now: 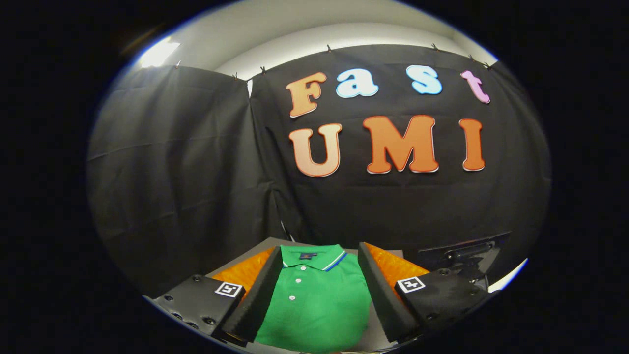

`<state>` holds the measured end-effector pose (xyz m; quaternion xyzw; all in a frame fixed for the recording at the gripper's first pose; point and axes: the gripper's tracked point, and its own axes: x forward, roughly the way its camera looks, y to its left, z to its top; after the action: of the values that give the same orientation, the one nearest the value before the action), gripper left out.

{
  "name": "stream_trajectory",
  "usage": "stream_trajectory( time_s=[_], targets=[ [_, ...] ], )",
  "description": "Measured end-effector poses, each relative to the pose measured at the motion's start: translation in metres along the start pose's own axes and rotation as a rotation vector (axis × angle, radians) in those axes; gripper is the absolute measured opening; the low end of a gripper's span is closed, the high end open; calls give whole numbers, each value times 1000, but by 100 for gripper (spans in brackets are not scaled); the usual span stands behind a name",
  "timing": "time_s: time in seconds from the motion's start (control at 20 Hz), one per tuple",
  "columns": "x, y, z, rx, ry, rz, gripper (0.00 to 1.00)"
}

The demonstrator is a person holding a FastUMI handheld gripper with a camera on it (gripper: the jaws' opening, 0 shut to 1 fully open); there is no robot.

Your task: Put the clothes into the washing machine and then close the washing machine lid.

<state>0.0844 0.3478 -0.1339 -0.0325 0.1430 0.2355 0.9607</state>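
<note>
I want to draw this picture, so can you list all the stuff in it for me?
shirt: one, green with white buttons and a striped collar, lying flat between the fingers, collar pointing away.
table: one, grey, under the shirt.
dark object: one, black, beyond the right finger; too unclear to name.
cloth wall: black, hanging behind everything.
ceiling: white, above the cloth, with a bright light at one end.
gripper: one, jaws open wide, a finger on each side of the shirt, neither touching it as far as I can tell.
</note>
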Motion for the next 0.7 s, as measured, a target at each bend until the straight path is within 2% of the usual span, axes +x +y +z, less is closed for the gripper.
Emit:
stream_trajectory(
  time_s=[0.15, 0.4, 0.7],
  targets=[
    [22, 16, -19, 27, 67, 17, 99],
    [48, 23, -46, -28, 166, -2, 99],
    [69, 26, -102, -33, 363, -7, 99]
  ],
)
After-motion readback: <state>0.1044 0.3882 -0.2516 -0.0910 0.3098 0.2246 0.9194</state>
